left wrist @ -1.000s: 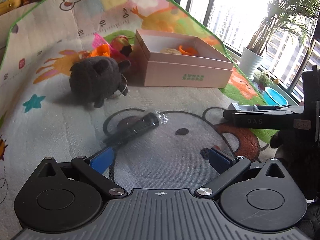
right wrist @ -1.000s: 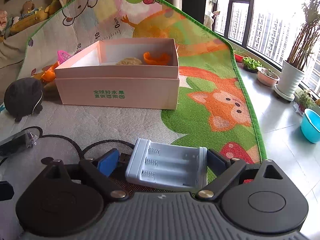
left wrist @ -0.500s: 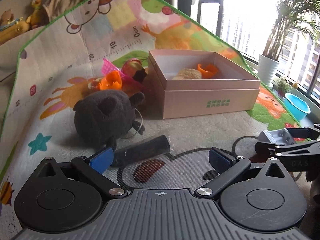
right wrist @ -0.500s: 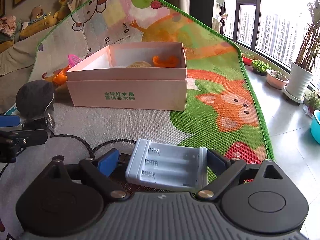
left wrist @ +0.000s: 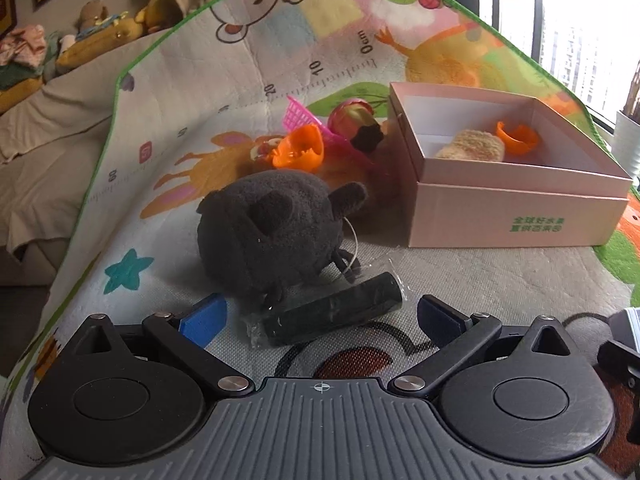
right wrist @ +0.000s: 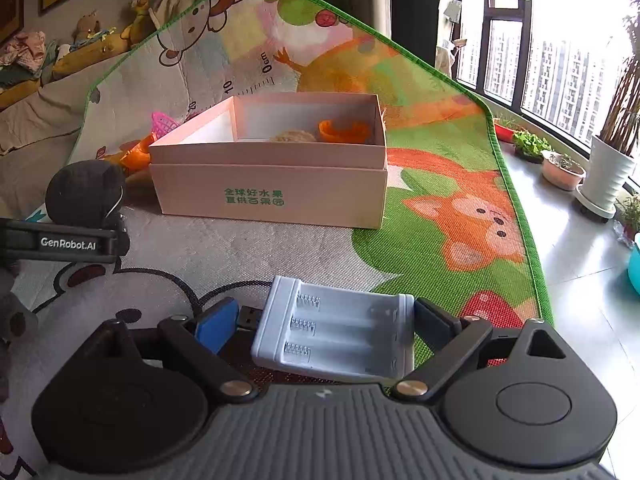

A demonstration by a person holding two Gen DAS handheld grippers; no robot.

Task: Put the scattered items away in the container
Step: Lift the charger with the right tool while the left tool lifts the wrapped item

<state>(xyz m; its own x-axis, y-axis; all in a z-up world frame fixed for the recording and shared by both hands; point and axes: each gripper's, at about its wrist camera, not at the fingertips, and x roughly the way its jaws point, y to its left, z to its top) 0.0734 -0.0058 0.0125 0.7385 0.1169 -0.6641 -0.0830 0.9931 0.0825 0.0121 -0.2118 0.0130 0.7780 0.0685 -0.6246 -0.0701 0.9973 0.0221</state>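
A pink cardboard box [left wrist: 516,216] stands open on the play mat and holds a tan fuzzy item [left wrist: 472,148] and an orange cup piece [left wrist: 518,138]; it also shows in the right wrist view [right wrist: 272,196]. My left gripper [left wrist: 320,320] is open with a black cylinder in clear wrap [left wrist: 332,314] lying between its fingers on the mat. A dark grey plush [left wrist: 272,236] sits just behind it. My right gripper [right wrist: 326,324] is shut on a white battery charger [right wrist: 336,330].
Left of the box lie an orange toy piece [left wrist: 300,148], a pink basket [left wrist: 300,118] and a reddish toy fruit [left wrist: 352,114]. Plant pots [right wrist: 604,172] stand on the floor past the mat's right edge. A sofa with stuffed toys [left wrist: 92,40] is at back left.
My left gripper has moved forward and left, so the black cylinder now lies between its open fingers. My right gripper keeps the charger and has edged closer to the box.
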